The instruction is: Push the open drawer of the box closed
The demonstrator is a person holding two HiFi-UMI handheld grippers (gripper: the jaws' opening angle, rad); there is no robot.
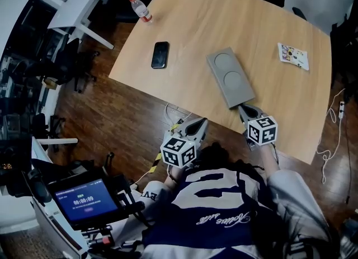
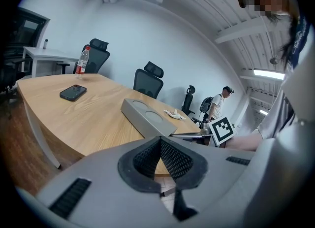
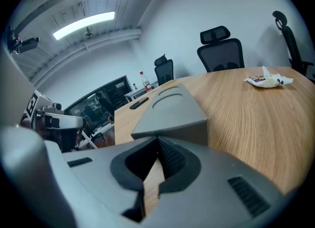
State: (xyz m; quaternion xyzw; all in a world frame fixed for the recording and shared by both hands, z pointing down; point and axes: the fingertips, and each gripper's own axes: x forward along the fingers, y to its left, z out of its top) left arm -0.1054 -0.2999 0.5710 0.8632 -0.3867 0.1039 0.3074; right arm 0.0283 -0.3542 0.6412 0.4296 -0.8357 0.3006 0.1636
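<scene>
Right gripper view shows the right gripper point(image 3: 157, 143) with its jaws brought together, the dark pads meeting at the tips with nothing between them and only a sliver of wood grain showing lower down. The tips sit at the near end face of the grey box point(image 3: 172, 104); touching or just short of it, I cannot tell. That end face looks plain, and the drawer front cannot be told apart from the body. The box has two round recesses on top and lies lengthwise away from the jaws on the wooden counter point(image 3: 256, 118). From the head view the same gripper point(image 1: 246, 109) points at the box's near short end, close to the counter's front edge. The left gripper point(image 2: 161, 141) has its jaws likewise pressed together and empty; it hangs off the counter's edge above the wooden floor point(image 1: 128, 118), beside the person's chest and apart from the box. Farther out on the counter lie a black phone point(image 1: 160, 55) to the box's left, a plastic bottle point(image 1: 140, 8) with a red cap at the far left corner, and a printed packet point(image 1: 293, 55) to the right. Black office chairs point(image 3: 221, 49) stand beyond the counter.
</scene>
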